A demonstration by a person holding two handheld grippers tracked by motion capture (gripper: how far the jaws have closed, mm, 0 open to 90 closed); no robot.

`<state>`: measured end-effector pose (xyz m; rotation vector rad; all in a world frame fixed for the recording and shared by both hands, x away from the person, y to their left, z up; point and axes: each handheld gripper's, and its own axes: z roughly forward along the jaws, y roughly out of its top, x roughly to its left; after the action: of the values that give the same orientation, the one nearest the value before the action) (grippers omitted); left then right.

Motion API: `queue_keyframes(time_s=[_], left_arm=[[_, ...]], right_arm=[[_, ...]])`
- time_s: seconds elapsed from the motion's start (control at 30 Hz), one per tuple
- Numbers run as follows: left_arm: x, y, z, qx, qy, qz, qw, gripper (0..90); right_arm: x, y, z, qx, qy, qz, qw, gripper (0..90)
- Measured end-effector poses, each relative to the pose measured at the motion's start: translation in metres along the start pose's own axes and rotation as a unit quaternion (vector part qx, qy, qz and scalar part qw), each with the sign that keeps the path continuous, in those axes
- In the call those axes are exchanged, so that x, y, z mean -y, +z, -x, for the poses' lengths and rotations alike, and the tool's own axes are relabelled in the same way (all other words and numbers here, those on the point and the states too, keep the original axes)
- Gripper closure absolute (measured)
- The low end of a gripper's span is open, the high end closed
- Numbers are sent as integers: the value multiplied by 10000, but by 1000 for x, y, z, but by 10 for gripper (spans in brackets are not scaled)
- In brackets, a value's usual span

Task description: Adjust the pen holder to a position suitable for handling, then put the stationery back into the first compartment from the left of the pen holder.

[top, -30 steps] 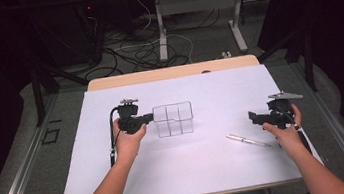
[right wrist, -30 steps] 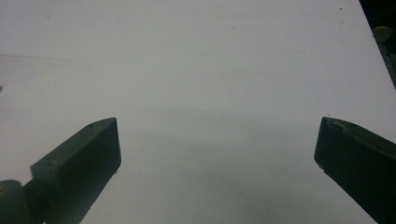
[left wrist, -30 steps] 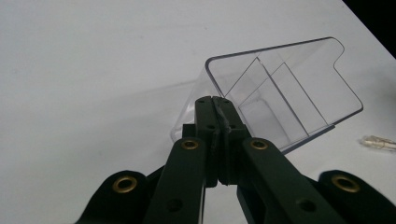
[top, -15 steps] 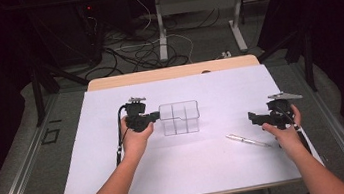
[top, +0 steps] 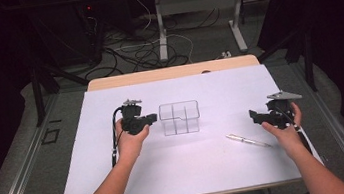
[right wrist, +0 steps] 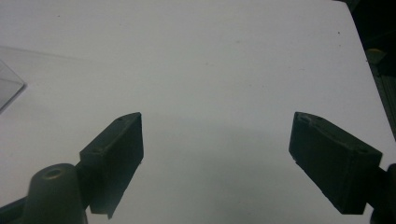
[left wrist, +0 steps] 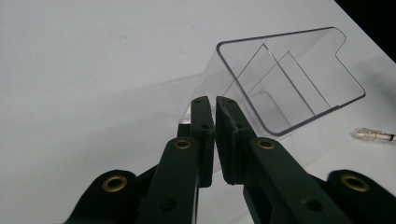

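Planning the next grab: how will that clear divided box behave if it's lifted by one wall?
The clear box looks like thin rigid plastic, so probably light and stiff. Its glossy wall, pinched by the left gripper, may slip. Held at one edge, it would likely tilt.

Dark room; cables [top: 143, 50] litter grey floor [top: 27, 161].

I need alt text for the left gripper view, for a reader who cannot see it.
The left gripper, seen along its two black jaws, is closed on the near wall of a clear plastic organizer with inner dividers, standing on a white table. The tip of a pen lies at the right edge.
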<state>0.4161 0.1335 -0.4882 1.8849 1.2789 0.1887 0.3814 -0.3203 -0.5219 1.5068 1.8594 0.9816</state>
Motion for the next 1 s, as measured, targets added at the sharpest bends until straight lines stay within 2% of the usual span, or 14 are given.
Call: queue_keyframes(time_s=[0.07, 0.1, 0.2, 0.23, 0.3, 0.47, 0.6, 0.67, 0.7, 0.73, 0.83, 0.87, 0.93, 1.0], left_arm=[[1, -3, -2, 36, -11, 1, 10000, 837], [2, -6, -3, 34, 1, 33, 10000, 813], [5, -12, -8, 101, 14, 86, 9999, 773], [5, -14, -10, 127, 18, 29, 9999, 764], [6, -16, -12, 81, -42, 110, 9999, 736], [8, -21, -18, 12, -56, 259, 9996, 657], [10, -26, -22, -77, -2, 454, 9989, 567], [12, -28, -24, -93, 26, 547, 9985, 544], [13, -29, -25, -90, 41, 603, 9981, 510], [15, -30, -25, -68, 29, 633, 9980, 510], [18, -33, -27, -118, 137, 713, 9973, 428], [19, -33, -27, -162, 190, 781, 9966, 400], [19, -35, -27, -212, 285, 750, 9966, 373], [20, -36, -27, -323, 429, 729, 9959, 341]], right_arm=[[-1, -1, -1, -30, -48, 33, 10000, 199], [-1, -3, -1, -57, -142, 132, 9998, 255], [-2, -5, -1, -141, -222, 162, 9995, 291], [-2, -6, -1, -161, -240, 165, 9994, 307], [-2, -6, -2, -210, -258, 166, 9993, 322], [-2, -5, -3, -552, -181, -66, 9983, 364], [-4, -6, -7, -583, -530, -71, 9969, 365], [-5, -7, -8, -580, -562, -59, 9967, 364], [-7, -9, -9, -597, -721, 38, 9956, 354], [-7, -9, -9, -597, -721, 38, 9956, 354], [-8, -10, -10, -570, -969, 111, 9936, 341], [-8, -10, -10, -554, -935, 76, 9940, 342], [-8, -10, -10, -552, -919, 82, 9942, 342], [-6, -12, -9, -616, -1006, 145, 9929, 346]])
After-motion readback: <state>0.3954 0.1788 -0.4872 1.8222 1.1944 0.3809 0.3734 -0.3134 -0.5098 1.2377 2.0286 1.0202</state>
